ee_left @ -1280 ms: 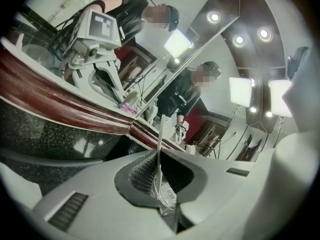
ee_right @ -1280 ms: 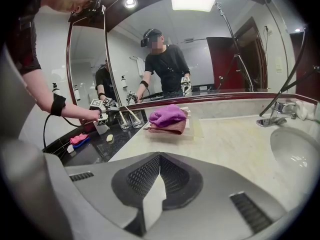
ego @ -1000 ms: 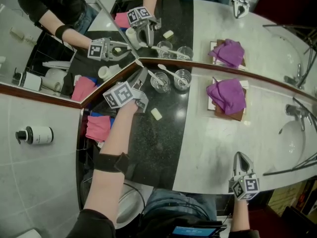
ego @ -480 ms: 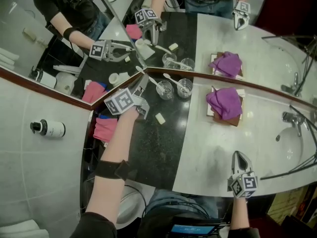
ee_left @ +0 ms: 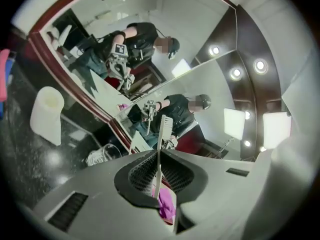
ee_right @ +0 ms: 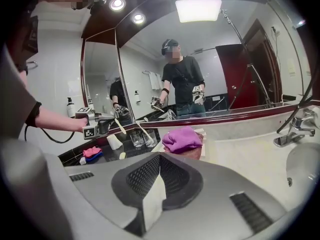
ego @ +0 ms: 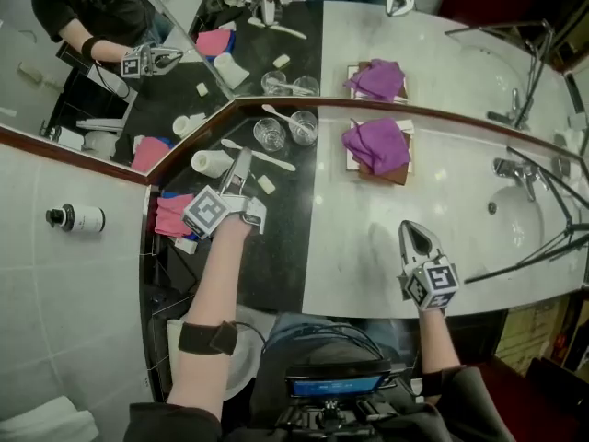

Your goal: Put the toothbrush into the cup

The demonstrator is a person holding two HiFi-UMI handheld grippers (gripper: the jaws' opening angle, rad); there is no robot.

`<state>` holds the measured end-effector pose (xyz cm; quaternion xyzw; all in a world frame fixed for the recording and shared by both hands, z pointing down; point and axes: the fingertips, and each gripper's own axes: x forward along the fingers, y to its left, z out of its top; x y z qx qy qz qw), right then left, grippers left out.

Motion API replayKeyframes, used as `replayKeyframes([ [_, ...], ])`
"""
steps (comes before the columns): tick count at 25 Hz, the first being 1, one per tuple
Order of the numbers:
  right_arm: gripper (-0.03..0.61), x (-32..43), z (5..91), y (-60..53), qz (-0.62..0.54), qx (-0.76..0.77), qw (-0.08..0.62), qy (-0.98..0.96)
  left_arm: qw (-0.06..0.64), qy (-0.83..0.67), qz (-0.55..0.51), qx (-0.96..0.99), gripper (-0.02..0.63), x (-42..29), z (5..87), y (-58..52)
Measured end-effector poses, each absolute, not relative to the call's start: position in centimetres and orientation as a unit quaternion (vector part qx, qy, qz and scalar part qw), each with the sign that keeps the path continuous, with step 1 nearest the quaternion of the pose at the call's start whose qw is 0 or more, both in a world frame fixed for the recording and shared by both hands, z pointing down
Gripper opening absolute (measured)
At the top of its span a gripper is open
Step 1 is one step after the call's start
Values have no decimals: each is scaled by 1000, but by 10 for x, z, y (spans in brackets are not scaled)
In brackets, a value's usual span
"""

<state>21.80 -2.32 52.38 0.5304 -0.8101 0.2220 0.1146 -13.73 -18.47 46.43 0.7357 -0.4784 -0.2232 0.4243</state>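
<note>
On the bathroom surface [ego: 368, 247], the front edge has wide bare room.
The pale half lies open between the sink [ego: 538, 238] and the purple cloth [ego: 375, 145]. Over the dark half the left tool [ego: 241, 161], held level, is clamped on the toothbrush [ee_left: 164, 125], near a glass cup [ego: 269, 134] by the mirror [ego: 460, 63]. The right tool [ego: 413, 231], closed and empty, tilts down near the front edge.

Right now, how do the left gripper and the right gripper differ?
The left gripper is shut on a toothbrush, which lies crosswise in its jaws; the right gripper is shut on nothing. The left gripper is over the black part of the counter, close to the two glasses; the right gripper is over the white part, well apart from them. Shared: both have their jaws closed.
</note>
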Motion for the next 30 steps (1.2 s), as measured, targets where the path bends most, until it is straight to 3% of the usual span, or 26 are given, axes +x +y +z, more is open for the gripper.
replayKeyframes([
  [17,17,234,530,-7,222,505,135,-823,568,-514,-280,579,15,-42,606,-79],
  [30,17,264,538,12,228,517,152,-811,623,-535,-265,506,17,-6,674,-51],
])
